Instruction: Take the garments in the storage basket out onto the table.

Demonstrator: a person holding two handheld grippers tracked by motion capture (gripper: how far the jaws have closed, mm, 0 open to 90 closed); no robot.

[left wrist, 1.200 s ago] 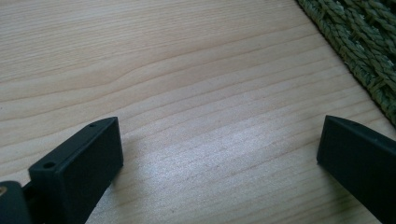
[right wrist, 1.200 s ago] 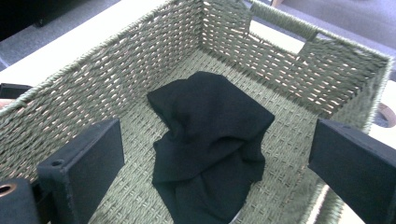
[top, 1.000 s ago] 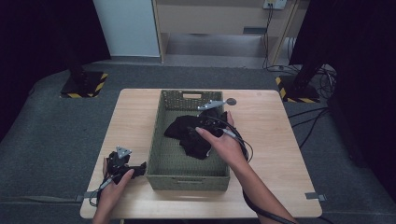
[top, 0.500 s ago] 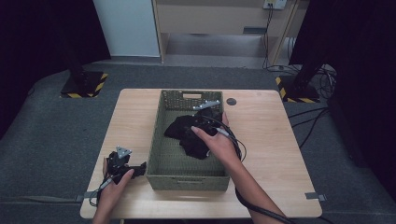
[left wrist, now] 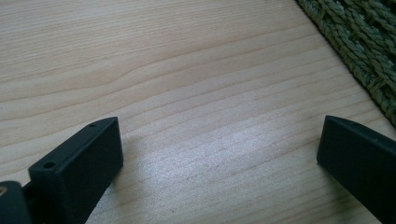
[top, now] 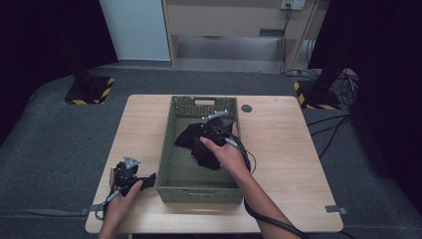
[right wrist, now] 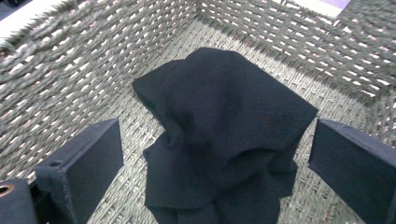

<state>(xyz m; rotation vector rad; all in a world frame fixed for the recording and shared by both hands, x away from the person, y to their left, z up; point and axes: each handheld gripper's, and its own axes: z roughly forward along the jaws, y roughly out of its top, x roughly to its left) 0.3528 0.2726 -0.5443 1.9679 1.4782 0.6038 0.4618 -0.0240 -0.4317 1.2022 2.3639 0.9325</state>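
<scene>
A crumpled black cloth [top: 199, 144] [right wrist: 224, 135] lies on the floor of a green woven basket [top: 171, 144] [right wrist: 51, 74] in the middle of the wooden table [top: 278, 149]. My right gripper [top: 201, 130] [right wrist: 217, 158] is inside the basket just above the cloth, jaws wide open on either side of it without touching it. Near the table's front left, my left gripper [top: 149, 178] [left wrist: 219, 154] rests low over bare wood, open, nothing between its jaws. The basket's wall [left wrist: 359, 42] shows at the upper right of the left gripper view.
A small dark round disc [top: 246, 108] lies on the table just beyond the basket's far right corner. Black stand bases with yellow-striped edges [top: 89, 89] [top: 318, 94] sit on the grey floor behind the table. Cables [top: 338, 124] run across the floor at the right.
My right gripper has moved a little toward the basket's left and lower over the cloth. The left gripper has stayed still.
</scene>
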